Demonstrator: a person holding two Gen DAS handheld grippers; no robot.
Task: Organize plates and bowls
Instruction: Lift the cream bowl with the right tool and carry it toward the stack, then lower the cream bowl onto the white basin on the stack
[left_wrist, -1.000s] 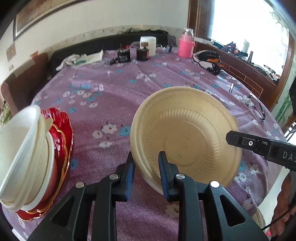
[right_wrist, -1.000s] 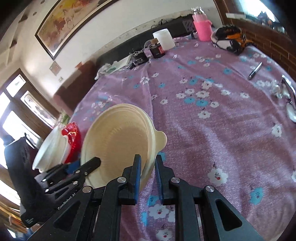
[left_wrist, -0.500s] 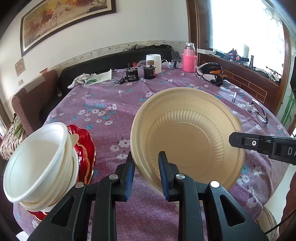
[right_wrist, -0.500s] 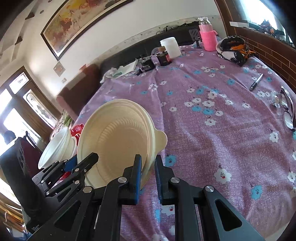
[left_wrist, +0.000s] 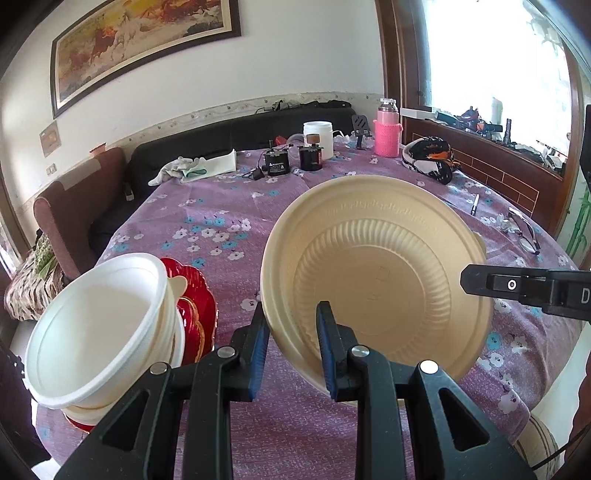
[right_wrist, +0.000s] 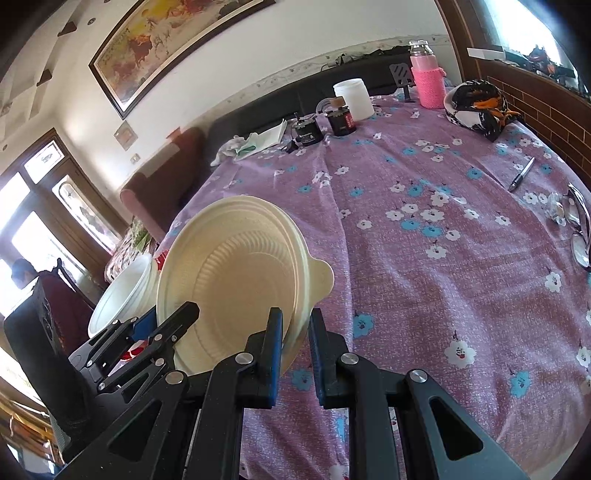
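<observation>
Left gripper (left_wrist: 290, 343): we log jaws clamped on near rim of beige bowl (left_wrist: 376, 280), held tilted above table (left_wrist: 221, 206); white bowls (left_wrist: 99, 328) on red plates (left_wrist: 195, 314) at table's near-left edge | Right gripper (right_wrist: 295, 347): we log jaws pinching same bowl's (right_wrist: 236, 273) opposite rim; its tab (right_wrist: 321, 277) juts right.

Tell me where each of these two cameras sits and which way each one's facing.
Left wrist: on the left gripper, looking along its fingers over the beige bowl toward the window; the right gripper's tip shows at right.
Right wrist: on the right gripper, facing across the purple table; the left gripper shows at lower left.
Shared: the beige bowl held by both, the white bowl stack, the pink bottle.
</observation>
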